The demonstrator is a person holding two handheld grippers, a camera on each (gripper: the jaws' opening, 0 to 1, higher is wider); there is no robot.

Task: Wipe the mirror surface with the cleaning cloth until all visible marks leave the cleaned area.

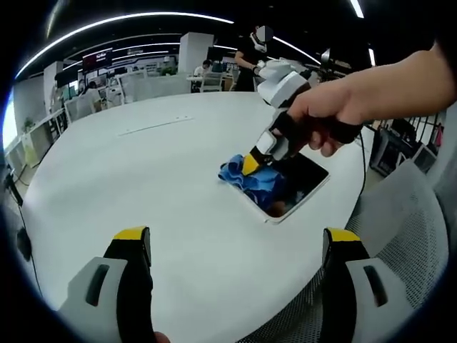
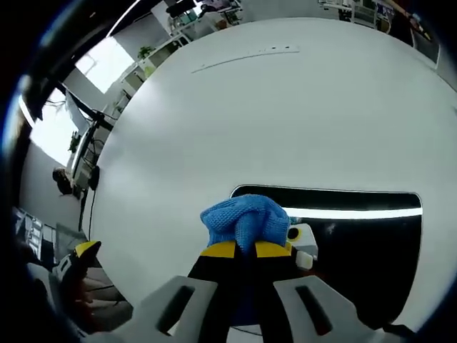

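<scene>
Left gripper view looks across a broad white round table (image 1: 164, 164) whose top is smooth and mostly bare apart from a thin seam line toward 11 o'clock. Beyond its far edge lies an open office with desks, chairs, ceiling light strips and a standing person at 12 o'clock. The left gripper (image 1: 235, 246) rises from the bottom with its yellow-tipped jaws spread wide and nothing between them, hovering above the near part of the table. At about 2 o'clock from centre, a hand (image 1: 357, 107) holds the right gripper (image 1: 254, 161), which presses a blue cleaning cloth (image 1: 250, 179) onto the left end of the mirror (image 1: 303, 182). The mirror is a dark rectangle with a pale frame, lying flat close to the table's right edge. A grey mesh chair (image 1: 400, 236) stands just off that edge at 4 o'clock. Right gripper view shows the right gripper (image 2: 246, 249) with its jaws pinched on the bunched cleaning cloth (image 2: 243, 218), which rests at the mirror's (image 2: 364, 243) left end, near its top left corner. The glass reflects a bright light strip and stretches away toward 3 o'clock. Past the mirror's upper edge the white table (image 2: 285, 114) runs wide and open toward 12 o'clock. Bright windows and office furniture sit beyond the rim at 10 o'clock.
</scene>
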